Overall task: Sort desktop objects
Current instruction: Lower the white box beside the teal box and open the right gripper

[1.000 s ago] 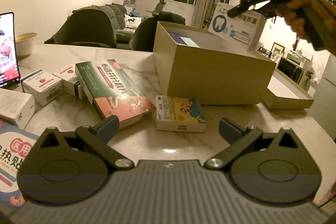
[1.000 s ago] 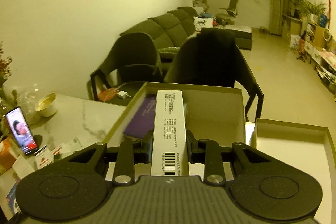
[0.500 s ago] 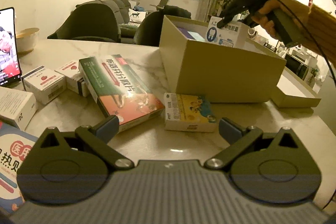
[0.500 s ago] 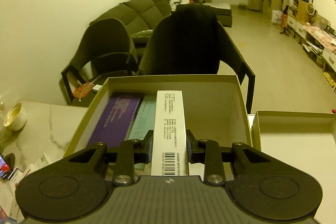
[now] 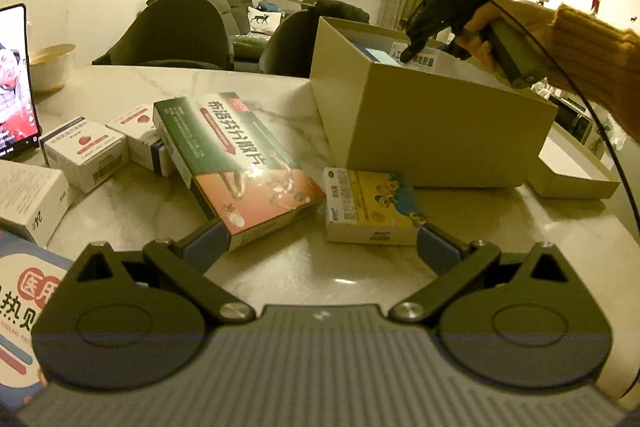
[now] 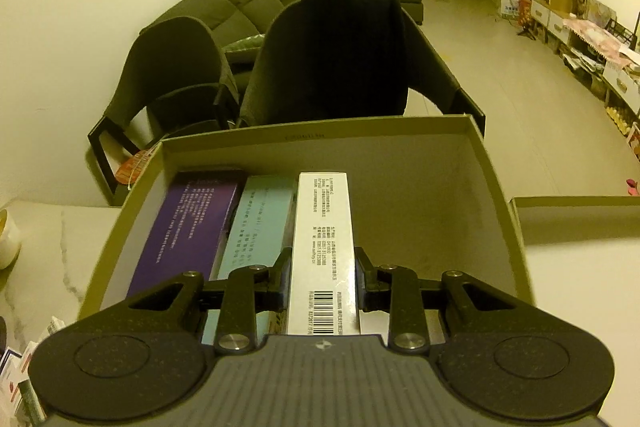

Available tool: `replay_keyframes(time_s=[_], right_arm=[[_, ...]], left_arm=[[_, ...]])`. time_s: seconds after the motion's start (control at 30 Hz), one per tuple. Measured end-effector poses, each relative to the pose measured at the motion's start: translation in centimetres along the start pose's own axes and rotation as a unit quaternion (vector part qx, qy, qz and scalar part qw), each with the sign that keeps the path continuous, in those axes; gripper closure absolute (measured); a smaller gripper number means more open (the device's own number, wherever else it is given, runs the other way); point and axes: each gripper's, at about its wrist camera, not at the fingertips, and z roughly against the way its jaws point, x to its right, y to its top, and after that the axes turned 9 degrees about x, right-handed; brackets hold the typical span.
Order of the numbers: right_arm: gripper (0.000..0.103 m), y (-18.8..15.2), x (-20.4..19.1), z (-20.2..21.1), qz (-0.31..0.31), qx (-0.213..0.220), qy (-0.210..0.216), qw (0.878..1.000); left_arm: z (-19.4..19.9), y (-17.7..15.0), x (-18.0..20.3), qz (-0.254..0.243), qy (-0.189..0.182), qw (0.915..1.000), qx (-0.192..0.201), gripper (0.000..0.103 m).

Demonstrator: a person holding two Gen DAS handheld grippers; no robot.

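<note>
Two cartons lie in the storage box; the right hand-held gripper, clamped on a white carton, apparently adds a third beside them, while the left hand-held gripper gapes empty over several cartons outside the box.

At the upper right of the left wrist view, a mustard ribbed knit sleeve is covering the arm, and a thin black cable is trailing below it. The right claw is showing black speckled arms, silver screws and a ribbed grey body.
</note>
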Motion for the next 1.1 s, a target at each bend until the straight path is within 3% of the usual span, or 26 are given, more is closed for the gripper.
replay_keyframes(time_s=[0.5, 0.83, 1.1], right_arm=[[0.067, -0.3, 0.2, -2.2, -0.033, -0.006, 0.001, 0.999], [0.056, -0.2, 1.1, 0.4, -0.039, 0.000, 0.013, 0.999], [0.049, -0.9, 0.6, 3.2, 0.002, -0.015, 0.018, 1.000]], left_arm=[[0.5, 0.0, -0.3, 0.000, 0.010, 1.0000, -0.001, 0.000], [1.3, -0.1, 0.0, 0.003, 0.003, 1.0000, 0.008, 0.000], [2.5, -0.4, -0.1, 0.009, -0.002, 0.9998, 0.016, 0.000]])
